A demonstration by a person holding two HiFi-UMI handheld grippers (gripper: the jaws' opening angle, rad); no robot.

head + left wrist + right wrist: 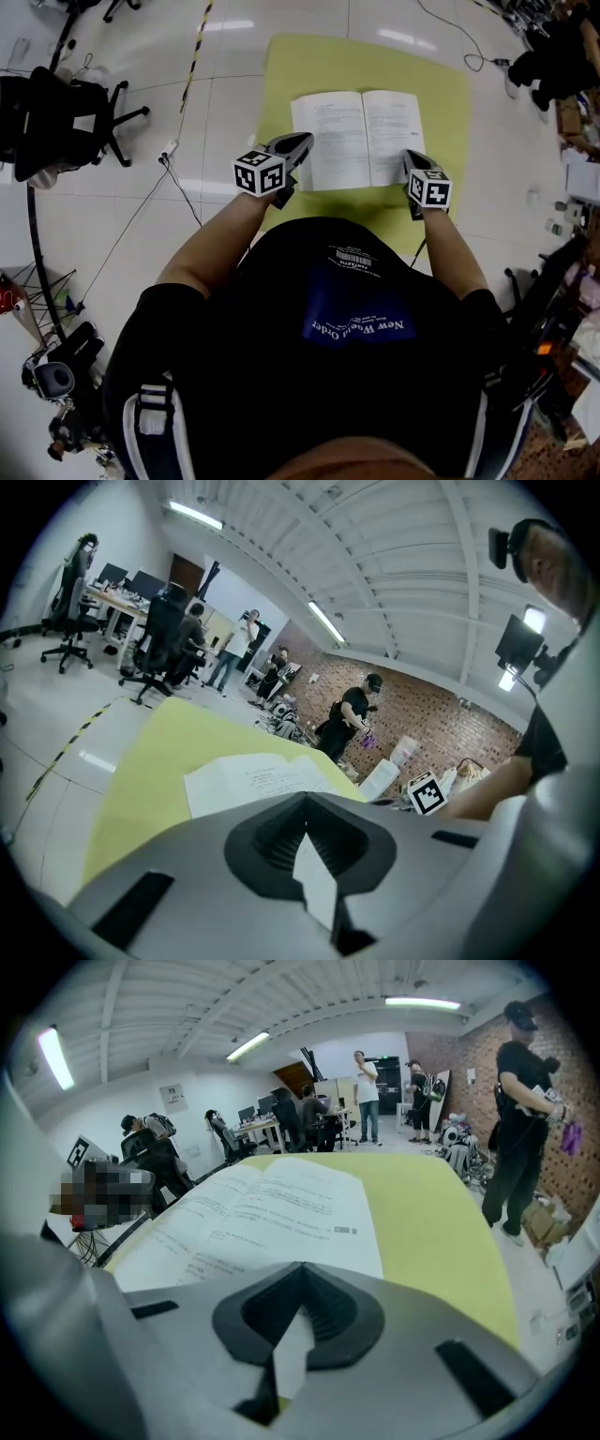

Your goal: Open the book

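1 chair (56,122), striped tape (196,54) left of mat (441,103); book (358,139) open.

one book (359,139), one yellow mat (281,75), two hand-held grippers (305,142) (411,159).

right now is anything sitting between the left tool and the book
Nothing visible is in the way. The book lies open on the yellow mat, and the left tool is at the left page's outer edge, jaws together. The right tool is at the right page's near corner. Only bare mat surrounds the book.
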